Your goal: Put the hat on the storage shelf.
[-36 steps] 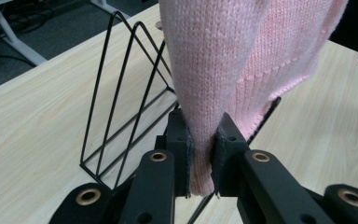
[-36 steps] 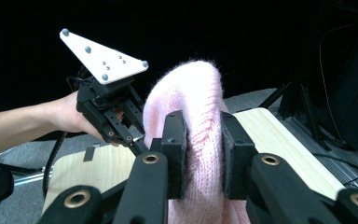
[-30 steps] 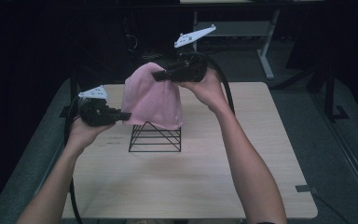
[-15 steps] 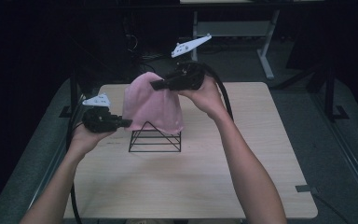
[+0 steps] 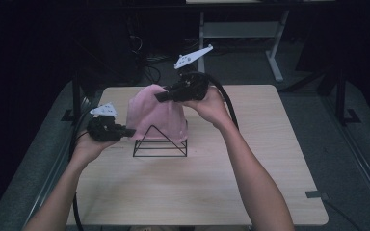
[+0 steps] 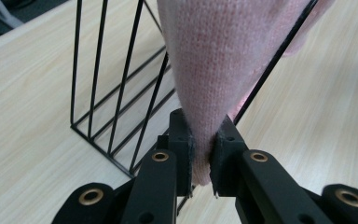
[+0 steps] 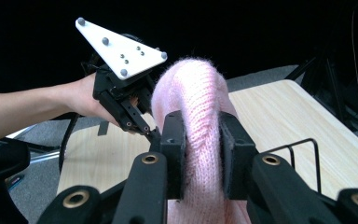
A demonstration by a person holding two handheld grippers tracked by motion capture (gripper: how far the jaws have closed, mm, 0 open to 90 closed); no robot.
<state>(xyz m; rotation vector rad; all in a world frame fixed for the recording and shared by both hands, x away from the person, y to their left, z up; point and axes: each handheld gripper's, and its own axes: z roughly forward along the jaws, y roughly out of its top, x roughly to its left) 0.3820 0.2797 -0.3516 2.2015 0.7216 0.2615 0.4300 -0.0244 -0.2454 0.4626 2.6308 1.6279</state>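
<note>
Both tongs lower since earlier frame; pink knit cloth (image 5: 156,115) now draping black wire rack (image 5: 160,142). Left tongs (image 5: 129,132) clamped on near-left corner, right tongs (image 5: 160,96) on far top fold. Release likely next.

The high view looks forward and down over the table (image 5: 197,192) from afar. Each gripper view peers close along its own jaws; all three share the pink cloth (image 5: 156,118) and wire rack (image 5: 160,142).

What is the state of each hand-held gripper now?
Left hand-held gripper: closed on the pink knitted cloth.
Right hand-held gripper: closed on the same cloth.
</note>
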